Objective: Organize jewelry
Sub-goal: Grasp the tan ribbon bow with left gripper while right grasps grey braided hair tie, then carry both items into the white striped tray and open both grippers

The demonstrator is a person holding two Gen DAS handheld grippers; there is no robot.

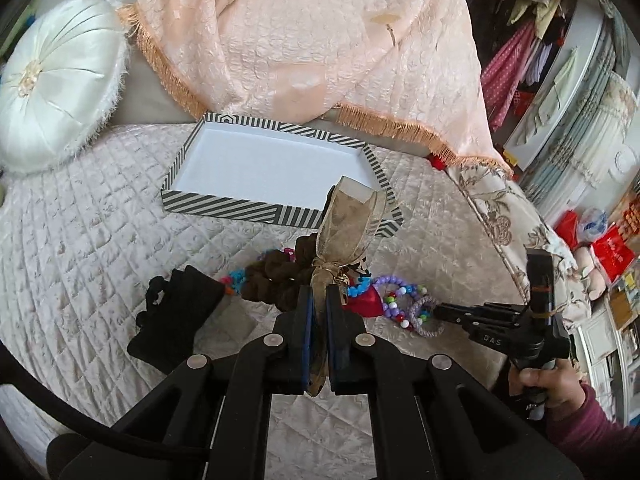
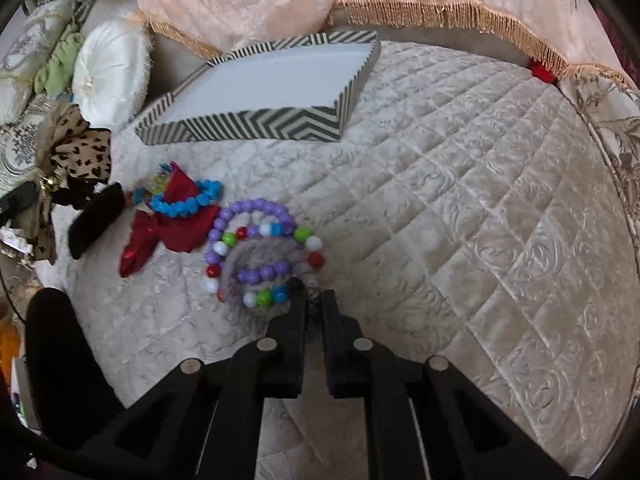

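The sheer beige ribbon bow (image 1: 352, 220) is standing up from between the blue pads of the left gripper (image 1: 319, 300), whose jaws are pressing closed on the bow's tail, so that the loops are hanging in front of the near right corner of the shallow striped black-and-white box (image 1: 224, 203). The box, white inside, is lying farther back on the quilted cream bedcover (image 1: 100, 240). Below the bow, a brown knitted scrunchie (image 1: 276, 276), a blue bead bracelet (image 2: 186, 202), a red satin bow (image 2: 160, 236) and a purple bead bracelet (image 2: 256, 236) are lying heaped together on the cover. The right gripper (image 2: 315, 300) is closing its jaws at the near edge of this heap, on a lilac woven band (image 1: 426, 316) that is overlapping a multicoloured bead bracelet (image 2: 272, 268); the band is blurred there. A hand (image 1: 540, 384) is holding that gripper's handle. A round white satin cushion (image 1: 56, 92) and a fringed peach cloth (image 1: 320, 40) are lying beyond the box.
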